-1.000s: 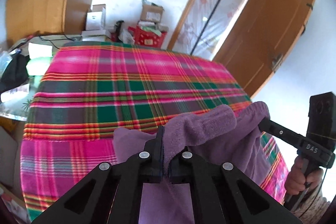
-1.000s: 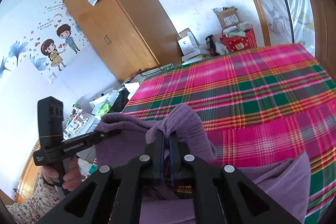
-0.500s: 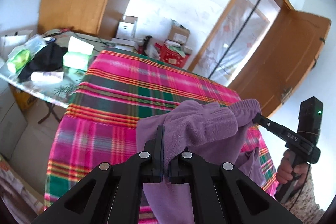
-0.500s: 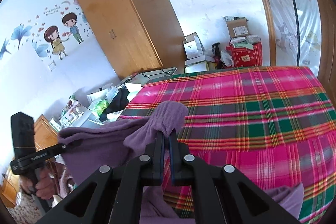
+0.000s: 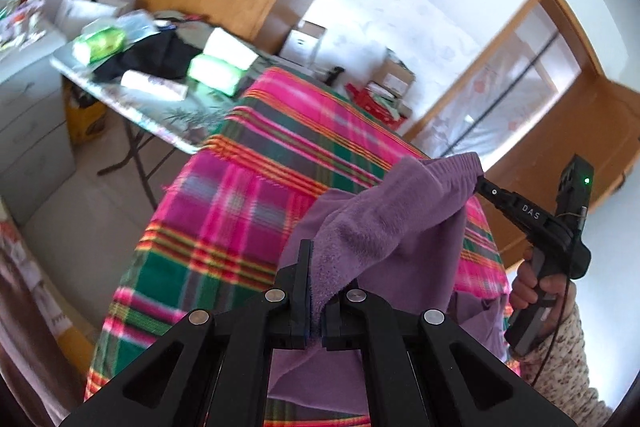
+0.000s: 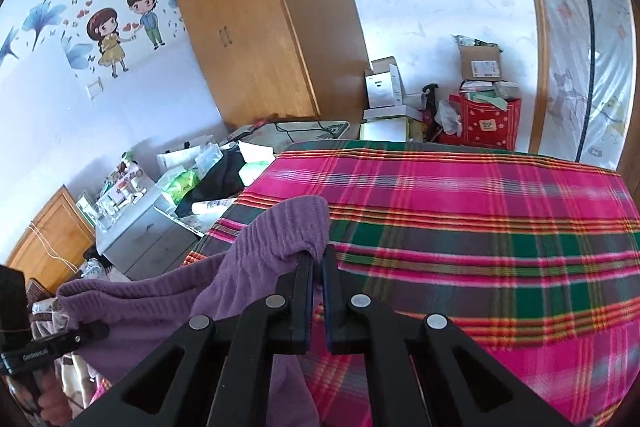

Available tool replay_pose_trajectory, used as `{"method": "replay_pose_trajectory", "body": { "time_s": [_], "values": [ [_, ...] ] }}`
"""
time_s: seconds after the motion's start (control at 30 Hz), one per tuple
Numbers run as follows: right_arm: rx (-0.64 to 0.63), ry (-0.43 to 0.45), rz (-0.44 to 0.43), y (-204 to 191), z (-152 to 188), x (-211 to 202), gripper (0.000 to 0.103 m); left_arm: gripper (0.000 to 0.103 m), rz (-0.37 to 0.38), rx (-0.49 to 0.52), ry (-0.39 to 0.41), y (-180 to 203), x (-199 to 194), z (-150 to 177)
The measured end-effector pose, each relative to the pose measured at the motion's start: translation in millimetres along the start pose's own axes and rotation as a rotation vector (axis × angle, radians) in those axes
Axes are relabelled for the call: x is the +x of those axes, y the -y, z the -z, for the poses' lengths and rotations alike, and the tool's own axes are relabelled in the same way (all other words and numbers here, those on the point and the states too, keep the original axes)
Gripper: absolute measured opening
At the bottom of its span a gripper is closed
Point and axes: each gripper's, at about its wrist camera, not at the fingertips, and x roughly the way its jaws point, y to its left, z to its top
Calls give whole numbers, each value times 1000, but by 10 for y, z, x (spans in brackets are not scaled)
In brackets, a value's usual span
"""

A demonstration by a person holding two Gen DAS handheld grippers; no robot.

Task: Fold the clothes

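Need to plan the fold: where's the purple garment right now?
The purple garment hangs above the near edge of the plaid blanket, stretched between the left gripper and right gripper, each shut on its ribbed edge.

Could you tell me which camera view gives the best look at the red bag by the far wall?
The right wrist view: the red bag is sharp and fully visible there. The left wrist view shows it only small and blurred.

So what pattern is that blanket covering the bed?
The blanket is plaid: bright pink with green and dark bands and thin yellow-orange stripes. The right wrist view shows it best.
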Motion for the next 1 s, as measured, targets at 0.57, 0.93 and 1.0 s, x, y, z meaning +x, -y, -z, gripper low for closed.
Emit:
{"method": "replay_pose_trajectory", "body": {
  "time_s": [0.57, 0.93, 1.0],
  "values": [
    [-120, -172, -49, -541, 145, 993, 4, 3, -77, -184, -80, -583, 139, 374],
    [-39, -269, -63, -294, 215, 851, 16, 4, -104, -176, -109, -553, 93, 446],
    [-39, -253, -69, -229, 221, 678, 17, 5, -109, -171, -113, -538, 74, 458]
  ]
}}
